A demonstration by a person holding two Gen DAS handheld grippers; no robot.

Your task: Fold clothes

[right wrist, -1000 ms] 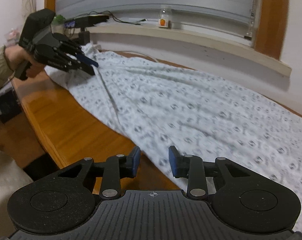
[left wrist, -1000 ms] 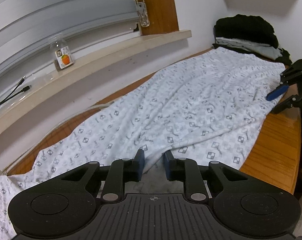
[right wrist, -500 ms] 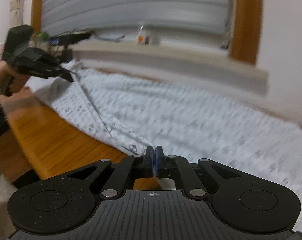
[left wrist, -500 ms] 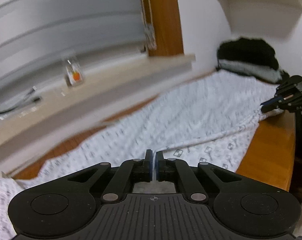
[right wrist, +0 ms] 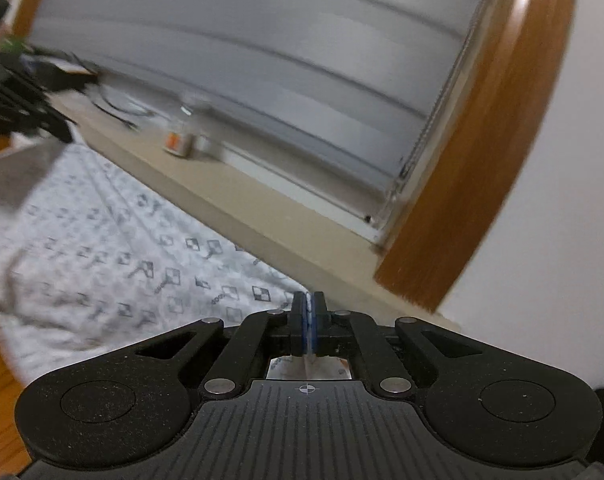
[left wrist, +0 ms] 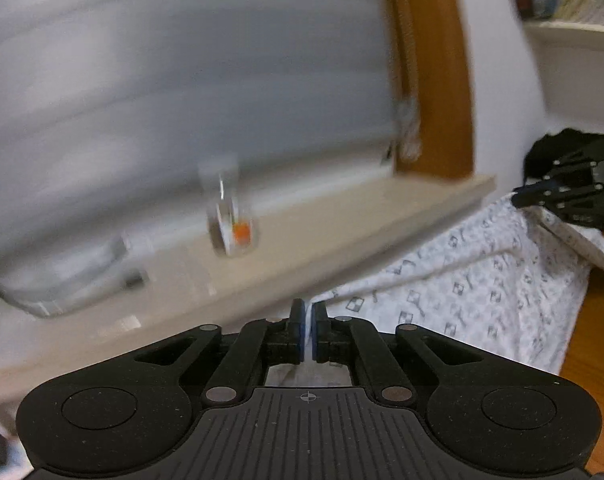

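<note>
left gripper (left wrist: 307, 330): jaws nearly together and opening slightly, a thin edge of the cloth (left wrist: 482, 280) pinched between the blue pads; also seen at the left edge of the right wrist view (right wrist: 42, 120), blurred, with cloth hanging from its tip.
right gripper (right wrist: 309, 322): closed on a cloth edge, fabric visible between the pads and through the gap behind them; also seen at the right edge of the left wrist view (left wrist: 542, 194), tip at a raised cloth edge.
cloth: white with a small grey checker print; lifted at both gripped edges, spanning between the two grippers and sagging toward the worktop (left wrist: 598, 320); its far side lay close under the sill (left wrist: 342, 240).
worktop: bare wood showed only at the near edge, bottom right in the left wrist view and bottom left in the right wrist view.
sill: beige ledge along the worktop's far edge, below a closed grey blind (right wrist: 262, 60) with a wood frame (left wrist: 434, 80).
jar (left wrist: 232, 220): clear, orange label, upright on the sill; heavily blurred in both views.
cables (right wrist: 114, 108): dark, on the sill toward its left end, blurred.
dark pile (left wrist: 542, 152): black clothing at the worktop's far right corner, mostly hidden behind the right gripper.
shelf (left wrist: 574, 32): white, on the wall top right, books on it, blurred.
</note>
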